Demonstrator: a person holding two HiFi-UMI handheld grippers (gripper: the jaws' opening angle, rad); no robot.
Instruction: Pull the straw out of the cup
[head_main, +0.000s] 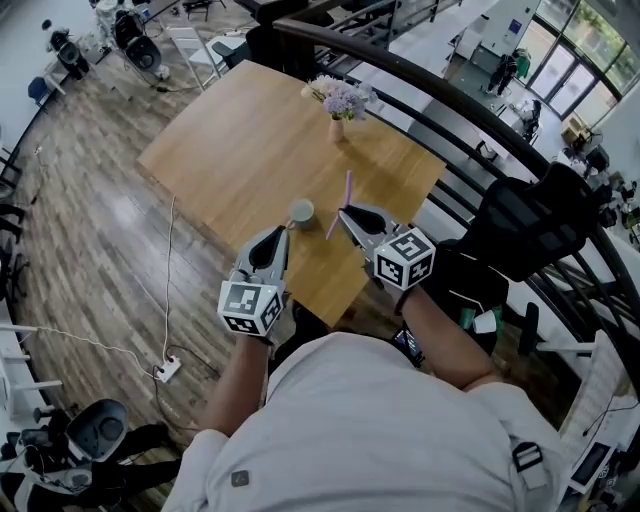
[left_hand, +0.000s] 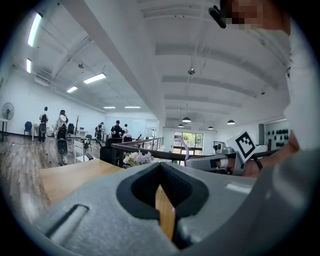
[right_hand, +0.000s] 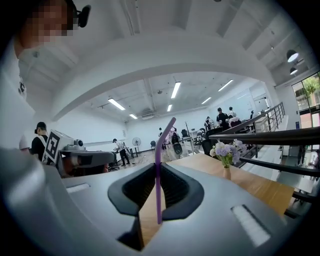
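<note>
While the wooden table (head_main: 240, 150) fills the middle of the head view, the person holds both tongs over its near corner. The left gripper (head_main: 284, 232) points at the table with its jaws drawn almost together, only a thin slit between them and nothing in it. The right gripper (head_main: 343, 212) sits just beside it, its jaws pinched on the straw. At the far edge of the table stands a small vase of pale purple flowers (head_main: 338, 128), well apart from both tools. A pale cup (head_main: 301, 212) stands upright on the wood just ahead of the left gripper's tips, between the two tools. The purple straw (head_main: 340, 205) is clear of the cup, held tilted in the air just to its right, gripped near its lower end.
</note>
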